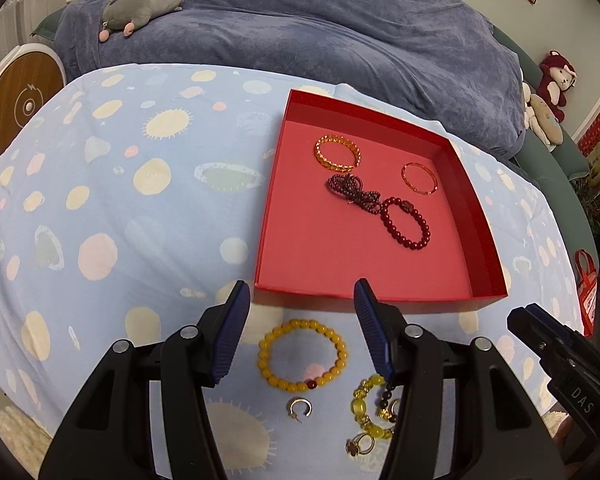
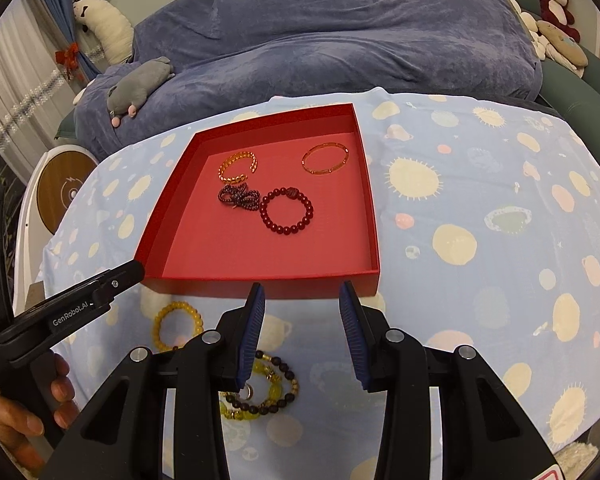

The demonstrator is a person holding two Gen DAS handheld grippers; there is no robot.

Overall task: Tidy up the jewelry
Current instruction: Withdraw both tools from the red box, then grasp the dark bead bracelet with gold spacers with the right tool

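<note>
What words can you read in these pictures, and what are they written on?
"DAS" stands on the right tongs, on the black body, in the left wrist view.
"GenRobot.AI" stands on the left tongs, along the black side, in the right wrist view.
More small white print sits lower on the left tongs' handle, too small and cut off to read.
The red bag at the edge has a label, too blurred to read.

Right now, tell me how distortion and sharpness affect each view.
Left wrist view: fisheye bows the red box edges, dark vignette in the corners, yellow bead bracelet sharp. Right wrist view: same bowing and vignette, jewelry in the box crisp, no glare.
</note>
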